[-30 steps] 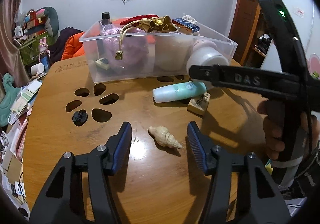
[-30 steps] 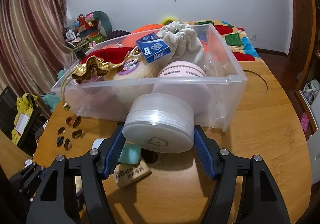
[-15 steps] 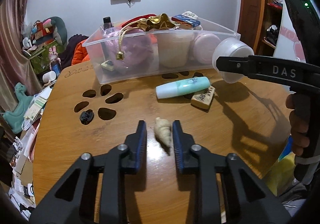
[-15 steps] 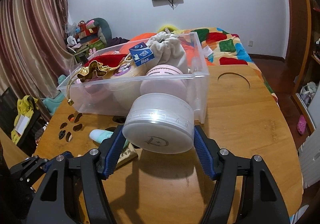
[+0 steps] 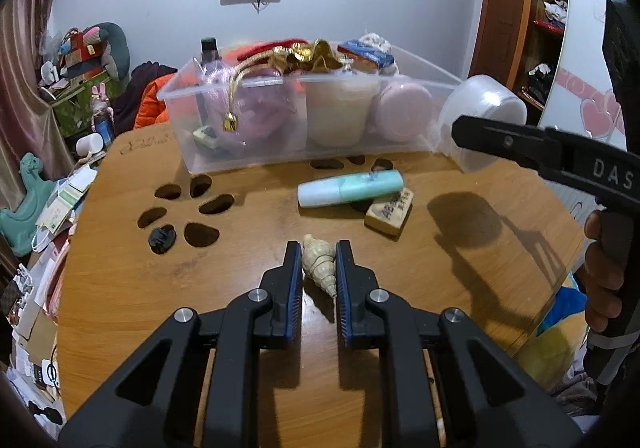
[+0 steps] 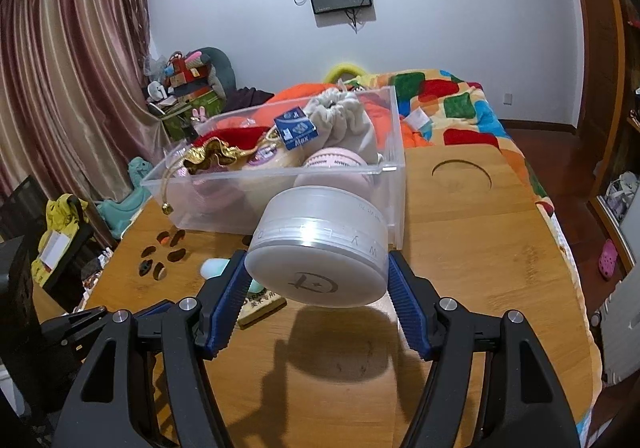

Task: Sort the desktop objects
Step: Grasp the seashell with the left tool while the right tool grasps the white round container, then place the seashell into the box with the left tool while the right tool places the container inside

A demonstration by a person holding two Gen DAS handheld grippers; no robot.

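**Shell pinched, jar lifted**

Since a second ago the left gripper (image 5: pixel 316 268) has closed from wide open onto the seashell (image 5: pixel 319 263), and the right gripper (image 6: pixel 316 288) has carried the white jar (image 6: pixel 320 248) up off the wooden table (image 6: pixel 500 248), so the clear bin (image 6: pixel 394 175) now sits lower in its view. Left tongs pinch the shell between blue pads, its pointed tip aimed toward the camera, near the middle of the table. Right tongs clamp the round jar by its sides; the jar hangs above the tabletop with its shadow below, just near the bin's right corner. Beyond the shell lie a mint-green tube (image 5: pixel 350 188) and a tan eraser (image 5: pixel 389 211), touching each other. A black clip (image 5: pixel 161 238) rests to the left by the paw-shaped cutouts. Farther back, the bin holds a pink case, a gold pouch and a blue box.
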